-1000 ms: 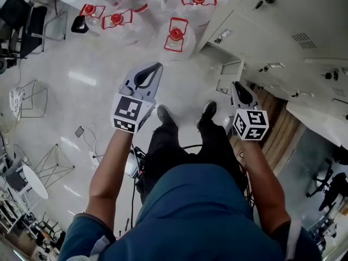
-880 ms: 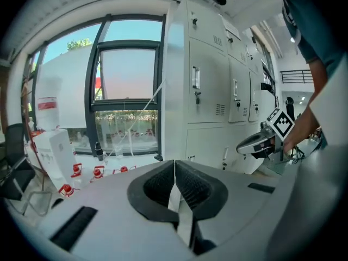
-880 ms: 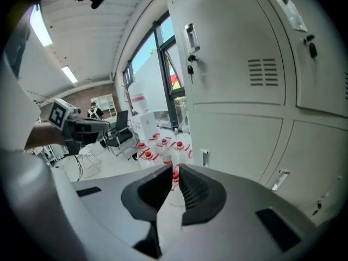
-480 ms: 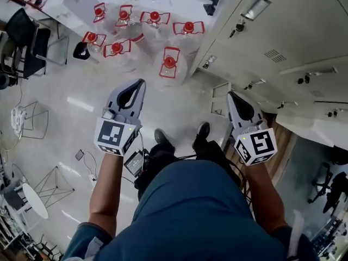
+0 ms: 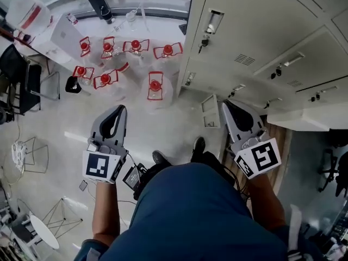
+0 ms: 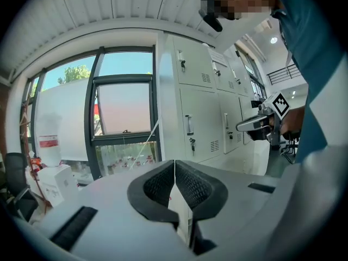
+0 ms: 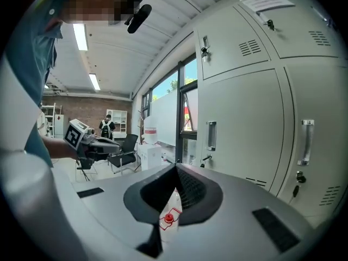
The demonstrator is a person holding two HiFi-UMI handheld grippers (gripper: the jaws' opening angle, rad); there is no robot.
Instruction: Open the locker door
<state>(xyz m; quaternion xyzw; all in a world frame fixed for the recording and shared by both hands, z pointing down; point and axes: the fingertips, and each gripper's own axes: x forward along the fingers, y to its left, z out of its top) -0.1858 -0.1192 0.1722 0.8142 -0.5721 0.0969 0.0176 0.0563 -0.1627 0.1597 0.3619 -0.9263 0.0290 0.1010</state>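
Observation:
A bank of pale grey lockers (image 5: 255,42) fills the upper right of the head view, its doors closed, with keys and small handles. My right gripper (image 5: 225,104) is shut and empty and points at the lockers' lower part without touching them. In the right gripper view the shut jaws (image 7: 175,166) face a door with a vertical handle (image 7: 211,136). My left gripper (image 5: 120,108) is over the floor to the left, also shut and empty. In the left gripper view (image 6: 174,162) the lockers (image 6: 198,118) stand to the right of a window.
Several clear water jugs with red caps (image 5: 155,86) stand on the floor by the lockers' left end. Black chairs (image 5: 22,86) and a white box are at far left. My feet (image 5: 198,144) are close to the locker base. A person (image 7: 107,128) stands far back.
The head view has swung up, so the lockers fill more of the picture. Both grippers sit lower in the frame, and the right one now points at the locker front.

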